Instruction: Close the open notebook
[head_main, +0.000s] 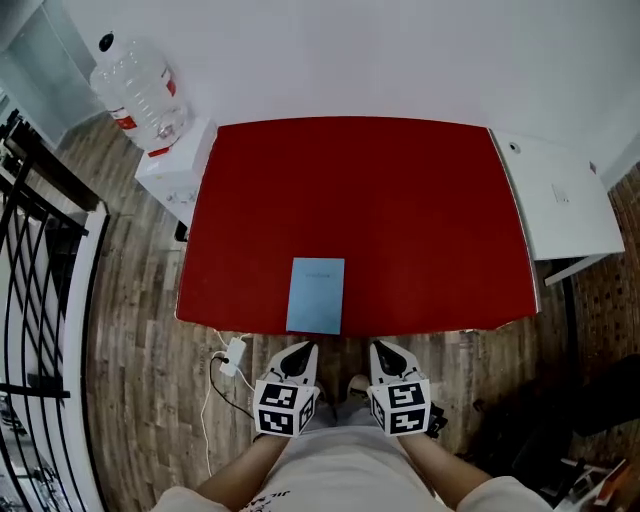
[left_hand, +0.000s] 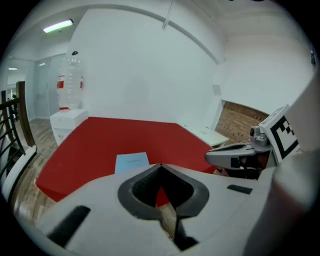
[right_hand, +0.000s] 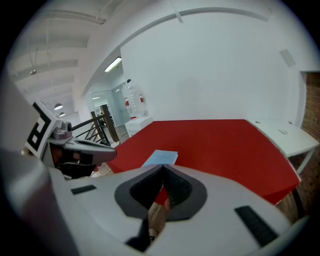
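Observation:
A light blue notebook (head_main: 316, 295) lies closed and flat on the red table (head_main: 400, 200), close to its near edge. It also shows in the left gripper view as the notebook (left_hand: 132, 161) and in the right gripper view as the notebook (right_hand: 161, 157). My left gripper (head_main: 300, 350) hangs over the floor just short of the table edge, below and left of the notebook. Its tips (left_hand: 160, 165) meet with nothing between them. My right gripper (head_main: 385, 350) hangs beside it, also shut and holding nothing, its tips (right_hand: 162, 168) touching.
A large water bottle (head_main: 140, 90) stands on a white cabinet (head_main: 175, 170) at the table's far left corner. A white side table (head_main: 560, 200) adjoins the right edge. A black railing (head_main: 40, 260) runs along the left. A white power adapter (head_main: 235, 355) lies on the wooden floor.

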